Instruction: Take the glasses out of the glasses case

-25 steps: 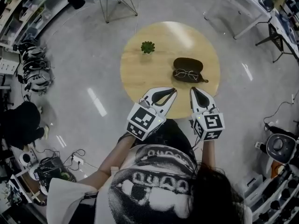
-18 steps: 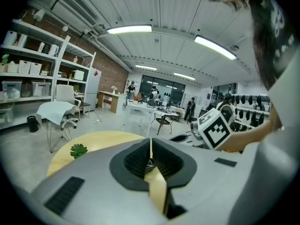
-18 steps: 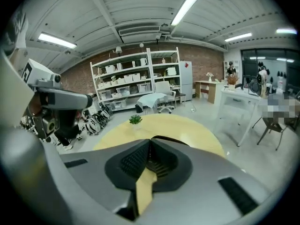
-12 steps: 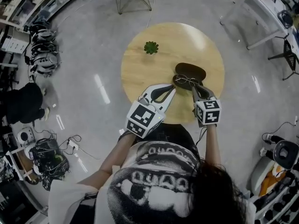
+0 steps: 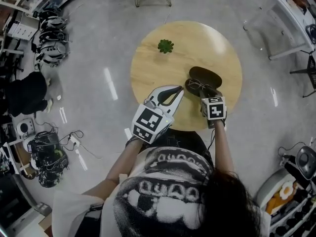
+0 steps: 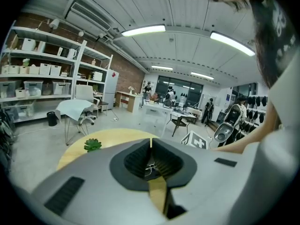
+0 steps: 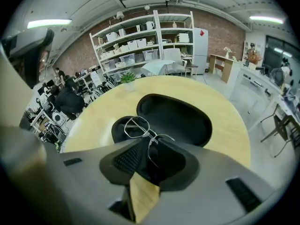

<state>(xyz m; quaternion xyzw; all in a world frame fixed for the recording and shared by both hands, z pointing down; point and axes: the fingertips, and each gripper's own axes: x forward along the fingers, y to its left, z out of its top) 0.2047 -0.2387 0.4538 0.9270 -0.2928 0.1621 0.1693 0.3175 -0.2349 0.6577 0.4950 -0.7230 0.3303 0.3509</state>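
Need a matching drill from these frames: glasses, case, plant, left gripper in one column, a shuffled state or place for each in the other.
Things:
1. glasses
2. case
3. plant
4. left gripper

States or places:
a. dark, lying open
b. green, standing alone on the far side of the table
c. jaws together, nothing between them
d. thin wire frame, lying over the case's near half

Pairs: 1-d, 2-a, 3-b, 4-c

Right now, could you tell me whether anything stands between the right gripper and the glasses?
Nothing visible does. The right gripper is right at the glasses, which lie in the open glasses case. Its jaws are opening, with part of the frame between them.
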